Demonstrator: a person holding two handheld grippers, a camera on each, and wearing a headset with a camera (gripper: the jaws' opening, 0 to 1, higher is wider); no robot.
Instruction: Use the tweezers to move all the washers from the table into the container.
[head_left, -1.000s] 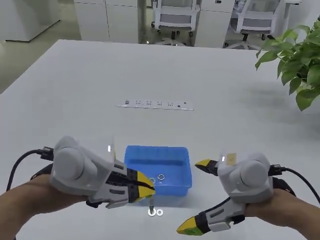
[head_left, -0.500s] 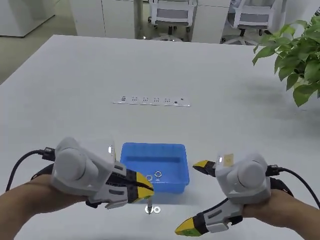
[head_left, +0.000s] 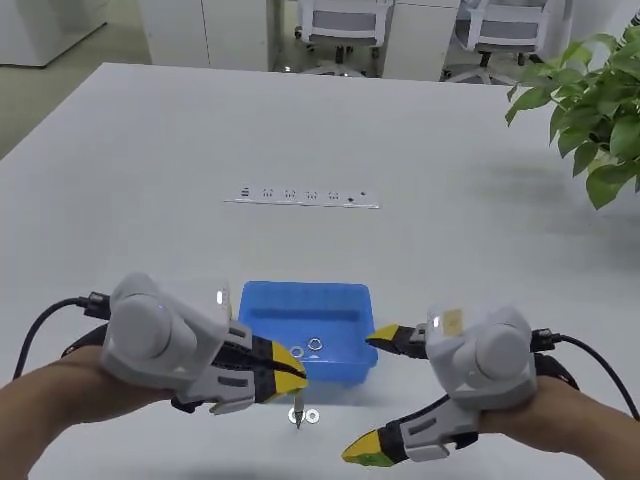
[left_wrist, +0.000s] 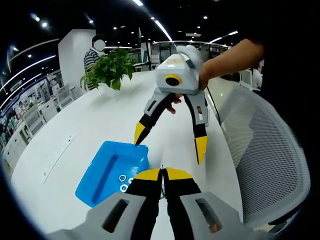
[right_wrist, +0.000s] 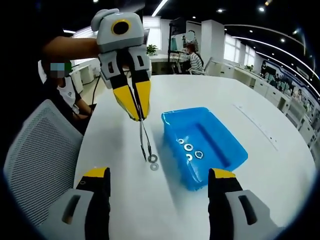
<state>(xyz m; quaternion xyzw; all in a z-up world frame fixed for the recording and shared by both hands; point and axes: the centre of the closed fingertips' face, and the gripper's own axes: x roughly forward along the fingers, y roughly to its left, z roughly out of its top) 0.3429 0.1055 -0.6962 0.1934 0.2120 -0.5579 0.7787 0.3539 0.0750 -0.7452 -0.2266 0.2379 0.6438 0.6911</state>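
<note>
White bench surface is stretching away toward office chairs at its far edge, with a leafy plant standing at the right and a power strip lying flat mid-bench. The left tool is reaching in from the left, held roughly level in the person's hand. Its jaws are pressing together on the tweezers, which are pointing down at two loose washers. Whether the tips are gripping one is too small to tell. Those two are lying side by side on the bench, just outside the near wall of the blue container. Several more washers are resting inside it, near that wall. The right tool is hovering just right of the container, jaws spread wide and gripping nothing, its upper jaw tip sitting close beside the container's near right corner.
</note>
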